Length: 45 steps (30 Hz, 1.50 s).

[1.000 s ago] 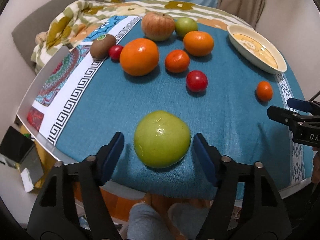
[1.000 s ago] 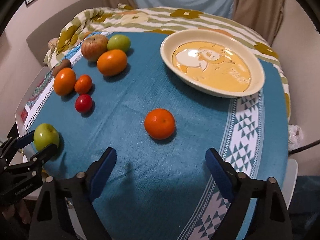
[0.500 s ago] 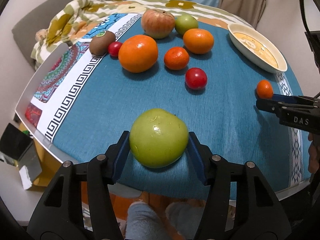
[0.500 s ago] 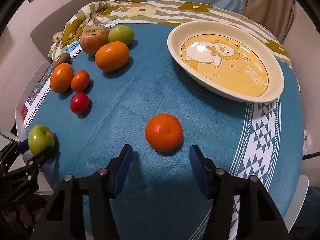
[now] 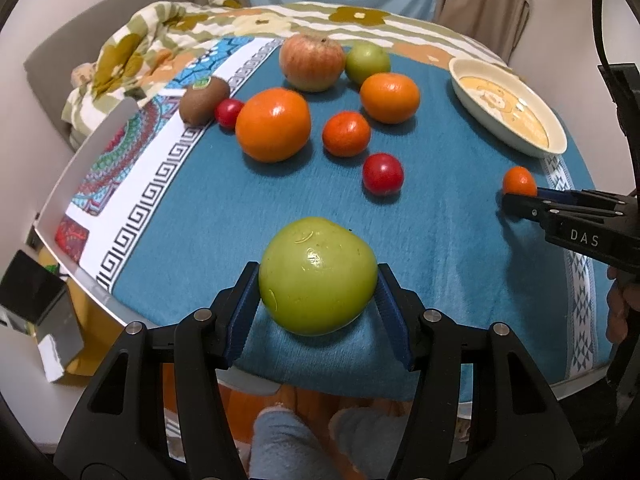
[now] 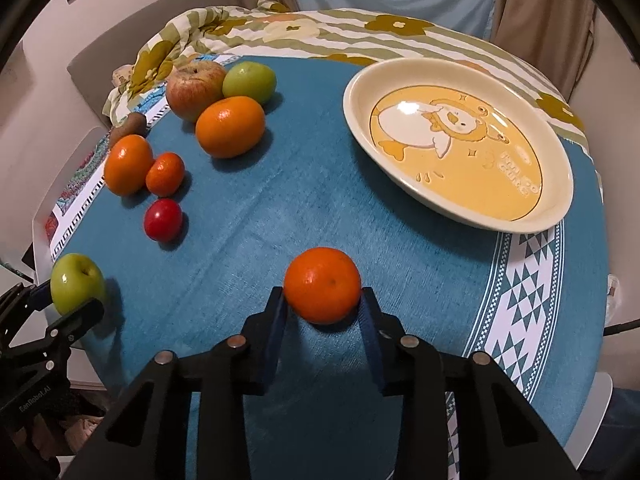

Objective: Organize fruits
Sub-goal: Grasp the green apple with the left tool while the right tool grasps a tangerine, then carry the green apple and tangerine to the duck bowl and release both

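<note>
- Here the left gripper (image 5: 318,294) has both blue pads pressed on the sides of a large round green apple (image 5: 317,276), which sits on the teal woven tablecloth (image 5: 224,200) near its front edge.
- The right gripper (image 6: 323,308) is closing its jaws on a small round orange mandarin (image 6: 322,290) (the pads touch its flanks), resting on the cloth in front of the cream oval dish with a yellow cartoon print (image 6: 460,152).
- Farther back lie a red cherry tomato (image 6: 163,220), two larger oranges and a reddish apple (image 6: 195,89).
</note>
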Available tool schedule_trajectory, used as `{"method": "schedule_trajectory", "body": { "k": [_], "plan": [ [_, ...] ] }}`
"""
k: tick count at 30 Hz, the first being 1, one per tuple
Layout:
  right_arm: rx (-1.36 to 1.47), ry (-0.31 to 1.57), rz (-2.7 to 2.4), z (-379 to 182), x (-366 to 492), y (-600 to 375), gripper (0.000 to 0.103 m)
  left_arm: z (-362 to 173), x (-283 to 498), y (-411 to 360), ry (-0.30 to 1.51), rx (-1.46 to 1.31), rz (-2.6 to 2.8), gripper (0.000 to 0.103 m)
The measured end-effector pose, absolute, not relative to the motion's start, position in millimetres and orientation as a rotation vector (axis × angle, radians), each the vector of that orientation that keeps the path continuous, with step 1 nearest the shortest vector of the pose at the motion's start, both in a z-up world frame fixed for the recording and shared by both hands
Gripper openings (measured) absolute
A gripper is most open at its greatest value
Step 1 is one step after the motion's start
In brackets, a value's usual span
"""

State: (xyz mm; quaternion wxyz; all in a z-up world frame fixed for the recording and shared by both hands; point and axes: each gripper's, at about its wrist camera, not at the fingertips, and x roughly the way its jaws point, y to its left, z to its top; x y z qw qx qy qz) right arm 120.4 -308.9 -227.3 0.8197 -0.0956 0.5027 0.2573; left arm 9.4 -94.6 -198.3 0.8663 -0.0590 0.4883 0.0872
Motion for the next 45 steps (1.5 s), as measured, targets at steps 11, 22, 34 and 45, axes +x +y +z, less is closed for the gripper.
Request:
{"method": "schedule_trajectory", "body": {
  "k": [11,22,34,45],
  "plan": [
    [-0.147,0.975,0.537,-166.0,119.0,-329.6,0.033,-133.5,41.8,-111.1,0.922,-0.086,0.115,0.061],
    [-0.060,0.923,0.408,-128.0,150.4,-361.2,0.033,-85.7,129.0,-149.9,0.836,-0.021,-0.104,0.061],
    [0.068,0.951,0.205,-127.8,208.8,-397.7,0.033,-98.8,240.4,-199.1,0.870,0.096,-0.346,0.061],
    [0.133,0.984,0.114,-149.8,253.1,-409.5,0.033,-152.8,317.8,-239.6,0.958,0.202,-0.451,0.061]
  ]
}}
